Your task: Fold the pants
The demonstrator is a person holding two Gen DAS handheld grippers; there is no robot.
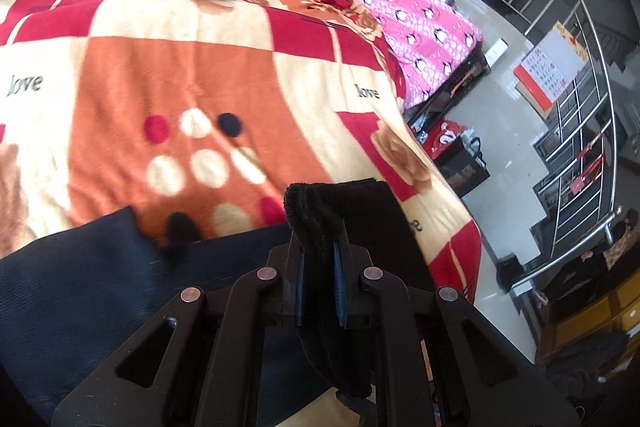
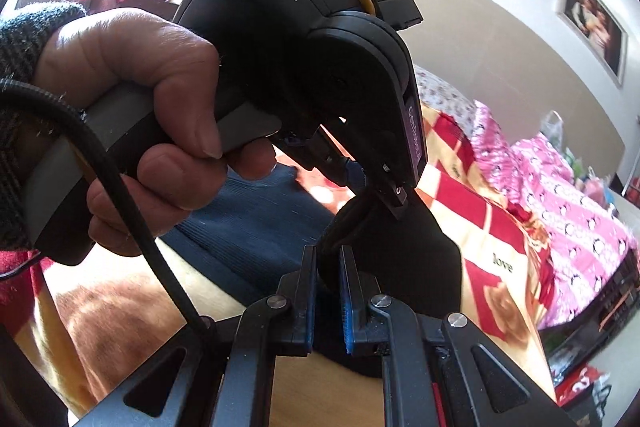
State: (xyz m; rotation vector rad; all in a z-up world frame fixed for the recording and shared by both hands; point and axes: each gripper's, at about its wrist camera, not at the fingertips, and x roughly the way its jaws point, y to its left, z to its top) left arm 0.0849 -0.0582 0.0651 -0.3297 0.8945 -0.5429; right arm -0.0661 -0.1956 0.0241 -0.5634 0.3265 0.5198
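Two hand-held grippers grip the same dark pants [image 1: 80, 287] above a bed: nearest the left wrist camera, the left gripper [image 1: 319, 259] is clamped on a thick black band of the garment, apparently a hem or waistband edge, rolled between its blue pads [image 1: 337, 275]; in the right wrist view, the right gripper [image 2: 328, 267] is likewise pinched on a black fold of the pants [image 2: 400, 259], with the left gripper [image 2: 384, 195] and the person's left hand [image 2: 132, 131] just above it. Both grips sit close together on one end of the garment, so the likeliest trouble, judging from here, is the bunched fabric slipping from one pair of jaws or the layers twisting as they are carried over, leaving a crooked fold; the cable [image 2: 120, 195] trailing near the right gripper could also snag. The rest of the pants, dark blue, lie spread on the checked blanket [image 1: 180, 67], their long axis seeming to run leftward from the held end across the near edge of the bed, though the far end is out of view. Beyond lie a pink quilt [image 1: 400, 7] and a steel railing [image 1: 580, 67].
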